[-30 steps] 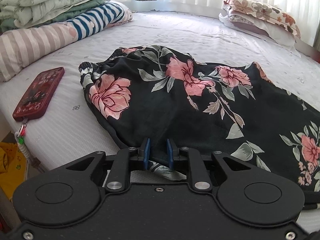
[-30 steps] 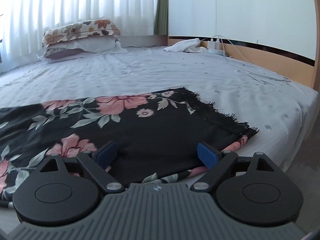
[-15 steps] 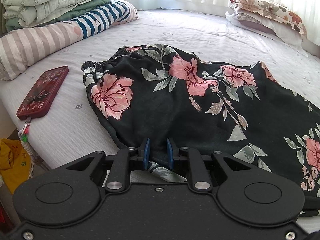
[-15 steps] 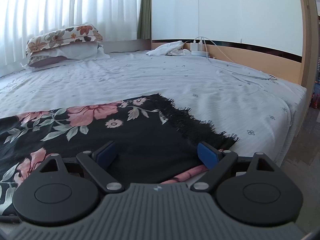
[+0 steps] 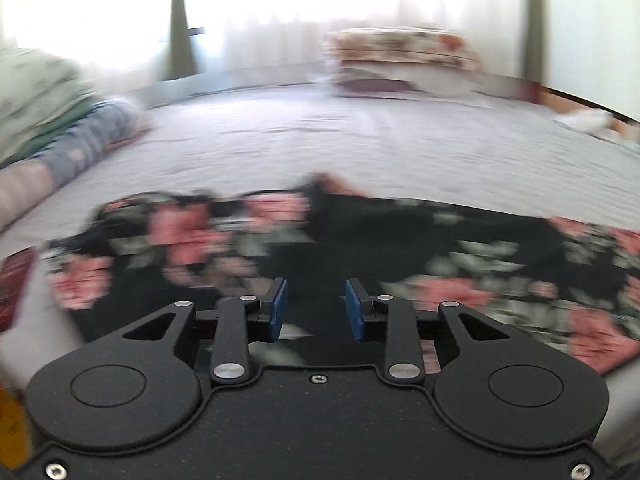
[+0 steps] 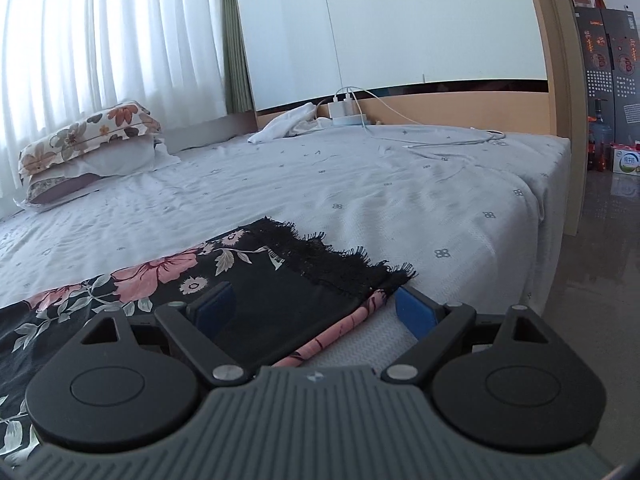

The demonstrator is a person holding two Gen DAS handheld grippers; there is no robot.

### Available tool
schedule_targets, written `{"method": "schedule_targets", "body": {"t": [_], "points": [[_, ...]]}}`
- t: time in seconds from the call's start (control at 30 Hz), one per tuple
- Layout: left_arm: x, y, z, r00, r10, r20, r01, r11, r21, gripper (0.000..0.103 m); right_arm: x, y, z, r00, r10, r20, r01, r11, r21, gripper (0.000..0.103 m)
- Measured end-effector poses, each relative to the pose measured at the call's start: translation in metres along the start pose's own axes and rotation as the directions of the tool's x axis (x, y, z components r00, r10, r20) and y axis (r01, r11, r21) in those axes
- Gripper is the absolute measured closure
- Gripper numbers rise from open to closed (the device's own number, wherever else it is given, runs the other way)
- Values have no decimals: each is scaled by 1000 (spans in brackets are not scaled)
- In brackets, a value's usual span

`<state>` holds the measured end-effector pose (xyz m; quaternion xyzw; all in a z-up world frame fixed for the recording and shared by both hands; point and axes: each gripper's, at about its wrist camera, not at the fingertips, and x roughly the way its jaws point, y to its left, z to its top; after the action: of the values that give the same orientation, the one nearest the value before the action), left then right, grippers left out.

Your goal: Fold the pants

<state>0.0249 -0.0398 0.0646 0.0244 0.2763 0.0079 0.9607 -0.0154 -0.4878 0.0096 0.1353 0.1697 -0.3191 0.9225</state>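
Observation:
The black floral pants [image 5: 360, 248] lie flat on the bed, near its front edge. The left wrist view is blurred by motion. My left gripper [image 5: 316, 308] is open, its blue pads apart over the pants' near edge, holding nothing. In the right wrist view the pants' leg end with its black lace hem [image 6: 332, 260] lies at the bed's front. My right gripper [image 6: 316, 312] is wide open just above that hem end, with pink inner fabric [image 6: 336, 336] showing between the pads.
The bed sheet [image 6: 400, 184] stretches far beyond the pants. Floral pillows [image 6: 88, 140] lie at the back. A white cloth and charger cables [image 6: 348, 112] sit by the headboard. Folded bedding [image 5: 48, 100] and a red phone [image 5: 14, 288] are at the left.
My left gripper let go of the pants' edge and opened, and its view swung up and right. My right gripper stayed open and shifted right toward the hem end.

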Motion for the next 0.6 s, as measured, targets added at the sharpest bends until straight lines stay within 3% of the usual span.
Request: {"method": "schedule_targets", "body": {"t": [0.13, 0.27, 0.4, 0.6], "points": [[8, -69, -9, 990, -138, -29, 140, 986, 96, 73, -6, 2, -4, 1000, 2, -16, -2, 1000, 12, 9], [14, -124, -22, 973, -224, -61, 231, 955, 186, 72, -1, 3, -5, 998, 43, -43, -43, 999, 12, 9], [23, -153, -35, 963, -246, -111, 266, 936, 229, 72, 10, 3, -1, 993, 91, -71, -88, 995, 39, 8], [24, -158, -42, 968, -231, -94, 247, 936, 251, 73, 30, 0, 4, 986, 131, -98, -125, 990, 73, 8]]}}
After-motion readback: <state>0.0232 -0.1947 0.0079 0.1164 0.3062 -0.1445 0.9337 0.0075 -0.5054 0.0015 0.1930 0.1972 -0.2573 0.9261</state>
